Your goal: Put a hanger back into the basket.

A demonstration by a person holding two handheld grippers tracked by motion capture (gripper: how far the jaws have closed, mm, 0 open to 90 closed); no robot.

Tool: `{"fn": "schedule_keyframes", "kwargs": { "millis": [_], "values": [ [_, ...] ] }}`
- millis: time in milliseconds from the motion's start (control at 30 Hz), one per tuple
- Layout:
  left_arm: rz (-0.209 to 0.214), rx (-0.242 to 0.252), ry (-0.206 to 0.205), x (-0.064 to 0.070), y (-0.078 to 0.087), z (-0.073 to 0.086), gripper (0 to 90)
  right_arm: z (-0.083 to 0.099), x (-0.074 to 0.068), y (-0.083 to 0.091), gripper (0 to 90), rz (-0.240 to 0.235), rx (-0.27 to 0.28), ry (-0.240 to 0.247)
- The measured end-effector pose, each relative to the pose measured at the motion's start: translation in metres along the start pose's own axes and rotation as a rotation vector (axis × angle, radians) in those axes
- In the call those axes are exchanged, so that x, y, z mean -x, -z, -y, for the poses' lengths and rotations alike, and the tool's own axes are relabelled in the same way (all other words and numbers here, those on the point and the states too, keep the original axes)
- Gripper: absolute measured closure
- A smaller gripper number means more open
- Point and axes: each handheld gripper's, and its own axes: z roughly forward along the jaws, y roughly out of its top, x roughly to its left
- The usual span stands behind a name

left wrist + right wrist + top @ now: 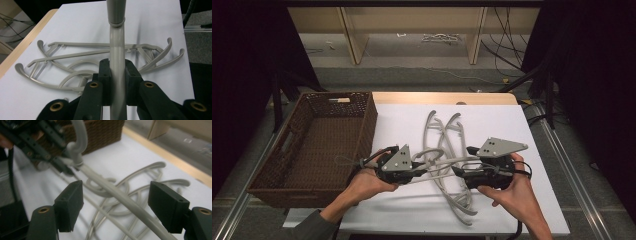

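So far, the sorting is looking barely begun. From the high view, the wicker basket is sitting at the left of the desk with nothing in it that I can make out, while a tangle of grey plastic hangers is lying on the white surface between the two hands. The left gripper and the right gripper are both facing into that tangle from either side. Along the left gripper view, the black fingers are pressing together on the stem of one grey hanger, which is running straight up between them; the other hangers are resting flat on the desk beyond. Along the right gripper view, the fingers are standing wide apart, with a hanger bar passing through the gap untouched, and the left gripper is holding the hook end near the basket. Judging from this, one hanger is being lifted free, and every hanger is waiting to be moved.
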Motion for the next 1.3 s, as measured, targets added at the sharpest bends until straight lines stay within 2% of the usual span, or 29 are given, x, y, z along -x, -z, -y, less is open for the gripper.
{"fn": "schedule_keyframes", "kwargs": {
  "millis": [67, 100, 233, 333, 400, 433, 533, 567, 700, 767, 900, 1067, 1167, 1300],
  "values": [
    [-0.006, -0.001, 0.018, -0.003, 0.003, 0.000, 79.2, 0.000, 0.001, 0.002, 28.5, 0.042, 0.043, -0.007],
    [-0.005, -0.003, 0.022, -0.004, 0.004, 0.001, 79.2, 0.001, -0.001, 0.003, 28.7, 0.094, 0.073, -0.011],
    [-0.021, 0.008, 0.097, -0.013, 0.012, 0.003, 79.2, 0.003, -0.005, 0.002, 28.4, 0.129, 0.082, -0.001],
    [-0.026, 0.023, 0.165, -0.021, 0.018, 0.003, 79.2, 0.005, -0.010, 0.001, 26.8, 0.129, 0.100, 0.001],
    [-0.035, 0.032, 0.192, -0.025, 0.023, 0.001, 79.2, 0.007, -0.013, 0.001, 27.2, 0.129, 0.109, 0.004],
    [-0.032, 0.039, 0.199, -0.028, 0.026, -0.001, 79.2, 0.008, -0.014, 0.001, 27.1, 0.148, 0.136, 0.015],
    [-0.022, 0.050, 0.233, -0.034, 0.036, -0.009, 79.2, 0.010, -0.018, 0.004, 26.9, 0.139, 0.160, 0.006],
    [-0.021, 0.067, 0.248, -0.036, 0.039, -0.011, 79.2, 0.011, -0.019, 0.004, 26.9, 0.134, 0.166, 0.011],
    [-0.024, 0.089, 0.251, -0.046, 0.053, -0.023, 79.2, 0.019, -0.025, 0.002, 26.9, 0.119, 0.186, 0.008],
    [-0.019, 0.106, 0.290, -0.053, 0.059, -0.026, 79.2, 0.024, -0.026, 0.000, 26.7, 0.105, 0.188, 0.010],
    [-0.040, 0.116, 0.293, -0.063, 0.077, -0.031, 79.2, 0.037, -0.025, -0.009, 24.3, 0.100, 0.174, -0.020],
    [-0.082, 0.136, 0.325, -0.081, 0.102, -0.027, 79.2, 0.048, -0.023, -0.018, 23.4, 0.090, 0.140, -0.045],
    [-0.096, 0.153, 0.359, -0.091, 0.115, -0.021, 79.2, 0.050, -0.024, -0.020, 23.4, 0.088, 0.136, -0.049],
    [-0.142, 0.160, 0.371, -0.102, 0.130, -0.011, 79.2, 0.052, -0.022, -0.021, 23.6, 0.078, 0.130, -0.065]
  ]
}}
